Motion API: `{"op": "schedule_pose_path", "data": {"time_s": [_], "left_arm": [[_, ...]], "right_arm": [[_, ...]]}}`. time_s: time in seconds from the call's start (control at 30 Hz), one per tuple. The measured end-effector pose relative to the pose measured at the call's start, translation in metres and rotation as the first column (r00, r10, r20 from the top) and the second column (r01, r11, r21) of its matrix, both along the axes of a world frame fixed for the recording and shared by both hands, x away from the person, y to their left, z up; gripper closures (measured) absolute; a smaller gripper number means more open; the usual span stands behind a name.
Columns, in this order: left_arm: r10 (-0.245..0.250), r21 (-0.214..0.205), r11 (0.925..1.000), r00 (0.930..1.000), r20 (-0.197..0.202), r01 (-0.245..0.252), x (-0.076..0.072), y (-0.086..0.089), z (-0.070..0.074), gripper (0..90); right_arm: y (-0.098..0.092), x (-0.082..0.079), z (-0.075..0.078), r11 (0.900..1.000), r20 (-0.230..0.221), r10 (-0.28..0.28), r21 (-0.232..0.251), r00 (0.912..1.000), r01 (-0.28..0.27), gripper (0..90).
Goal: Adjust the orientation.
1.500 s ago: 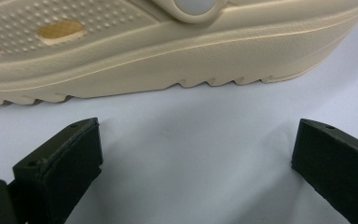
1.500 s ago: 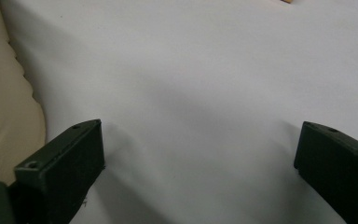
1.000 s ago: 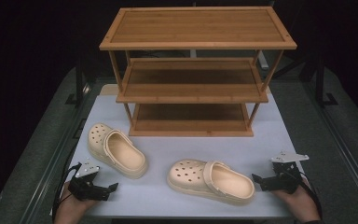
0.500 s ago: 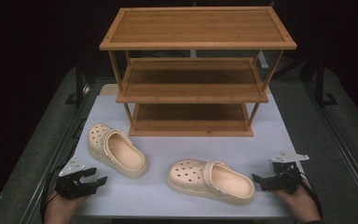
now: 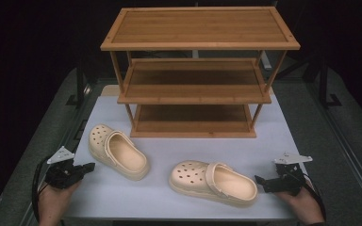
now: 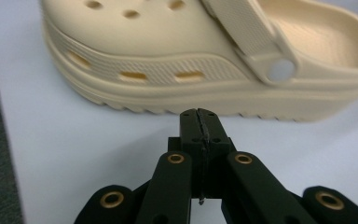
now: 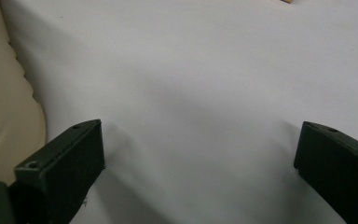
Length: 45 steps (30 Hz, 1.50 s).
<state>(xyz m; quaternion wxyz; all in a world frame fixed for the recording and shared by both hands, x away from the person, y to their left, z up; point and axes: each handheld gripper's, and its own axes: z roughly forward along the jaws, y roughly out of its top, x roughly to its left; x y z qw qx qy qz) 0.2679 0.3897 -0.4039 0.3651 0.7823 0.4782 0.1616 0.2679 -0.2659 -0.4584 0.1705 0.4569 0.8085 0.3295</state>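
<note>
Our L gripper (image 5: 88,166) beside the left clog (image 5: 118,151): jaws have just closed, pressed together on nothing; R gripper (image 5: 259,180) spread by the right clog (image 5: 213,182); both clogs on mat before rack (image 5: 195,70); we judge no grasp begun.

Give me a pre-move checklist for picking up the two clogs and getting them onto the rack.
1. Left gripper open for a grasp: not ok, jaws have just closed, nothing between them.
2. Right gripper open: ok, jaws wide apart over bare mat.
3. Left clog free to lift: ok, lying alone on the white mat, untouched.
4. Right clog free: ok, beside the right gripper, not gripped.
5. Rack shelves free of items: ok.
6. Clogs' weight and grip firmness: cannot tell.
</note>
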Motion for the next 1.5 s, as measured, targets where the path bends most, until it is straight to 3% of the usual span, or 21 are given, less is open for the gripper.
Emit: {"op": "schedule_pose_path", "data": {"time_s": [0.1,0.37,0.4,0.5,0.67,0.83,0.9,1.23,1.37,1.5], "left_arm": [[0.041,-0.014,0.9991,0.9990,0.019,-0.040,0.012,0.008,0.008,90.0],[0.064,-0.011,0.9979,0.9964,0.056,-0.063,0.037,0.018,0.021,90.0],[0.072,-0.008,0.9974,0.9956,0.060,-0.071,0.046,0.021,0.023,90.0],[0.077,-0.007,0.9971,0.9950,0.064,-0.076,0.056,0.022,0.024,90.0],[0.079,0.019,0.9966,0.9941,0.074,-0.081,0.081,0.023,0.025,90.0],[0.081,0.018,0.9964,0.9927,0.090,-0.083,0.104,0.023,0.026,90.0],[0.086,0.052,0.9944,0.9918,0.095,-0.091,0.111,0.023,0.027,90.0],[0.093,0.051,0.9940,0.9929,0.074,-0.097,0.146,0.028,0.012,90.0],[0.080,0.055,0.9951,0.9957,0.047,-0.082,0.151,0.025,0.005,90.0],[0.071,0.064,0.9952,0.9962,0.050,-0.074,0.151,0.023,0.004,90.0]], "right_arm": [[0.000,0.000,0.000,1.0000,0.001,0.000,0.002,1.0000,0.000,1.3],[0.000,0.000,0.000,1.0000,0.003,-0.001,0.001,1.0000,0.001,1.4],[0.000,0.000,0.000,1.0000,0.003,0.000,0.001,1.0000,0.000,1.3],[0.000,-0.001,0.000,1.0000,0.003,-0.001,0.001,1.0000,0.001,1.3],[0.000,-0.001,0.000,1.0000,0.007,0.001,0.000,1.0000,-0.001,1.3],[0.000,-0.001,-0.001,1.0000,0.010,0.003,-0.002,0.9999,-0.003,1.4],[0.000,-0.001,-0.001,1.0000,0.010,0.003,-0.002,0.9999,-0.003,1.3],[0.000,-0.001,-0.001,1.0000,0.010,0.002,-0.002,1.0000,-0.002,1.3],[0.000,-0.001,-0.001,1.0000,0.011,0.002,-0.002,0.9999,-0.002,1.3],[0.000,-0.001,-0.001,1.0000,0.011,0.002,-0.002,0.9999,-0.002,1.4]]}}
